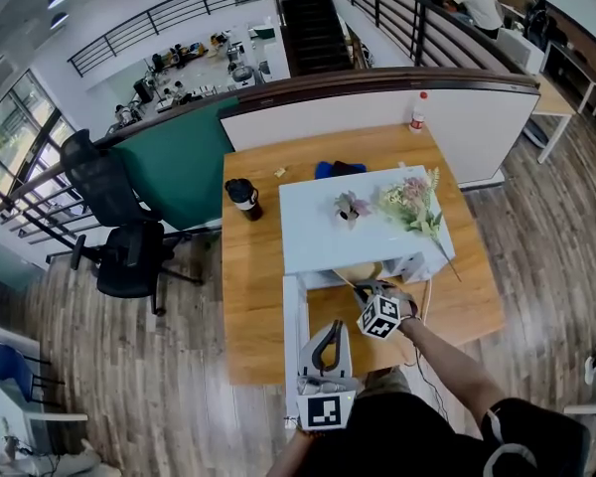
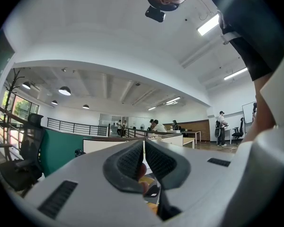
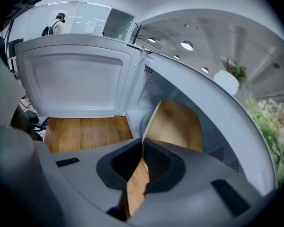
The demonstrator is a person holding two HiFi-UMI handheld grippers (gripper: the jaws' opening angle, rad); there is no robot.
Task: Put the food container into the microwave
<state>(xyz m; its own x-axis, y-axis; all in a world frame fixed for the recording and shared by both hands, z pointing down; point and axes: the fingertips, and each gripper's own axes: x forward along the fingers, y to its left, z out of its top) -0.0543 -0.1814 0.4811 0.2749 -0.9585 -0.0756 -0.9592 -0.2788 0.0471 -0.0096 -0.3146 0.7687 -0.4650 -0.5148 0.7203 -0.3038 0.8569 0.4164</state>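
A white microwave [image 1: 323,237] stands on the wooden table [image 1: 253,296], its door [image 1: 292,331] swung open to the left. My right gripper [image 1: 365,292] is shut on the rim of a tan food container [image 1: 359,271] at the mouth of the oven. In the right gripper view the container [image 3: 177,126] tilts into the white cavity [image 3: 144,91], its rim pinched between the jaws of the right gripper [image 3: 143,157], with the open door [image 3: 75,79] to the left. My left gripper [image 1: 329,330] hangs by the open door, and the left gripper [image 2: 144,148] is shut with nothing in it.
Flowers [image 1: 412,205] and a small vase [image 1: 350,207] sit on top of the microwave. A black cup [image 1: 243,197], a blue and dark item [image 1: 338,169] and a red-capped bottle [image 1: 417,115] stand on the table. Black office chairs [image 1: 119,237] are at the left.
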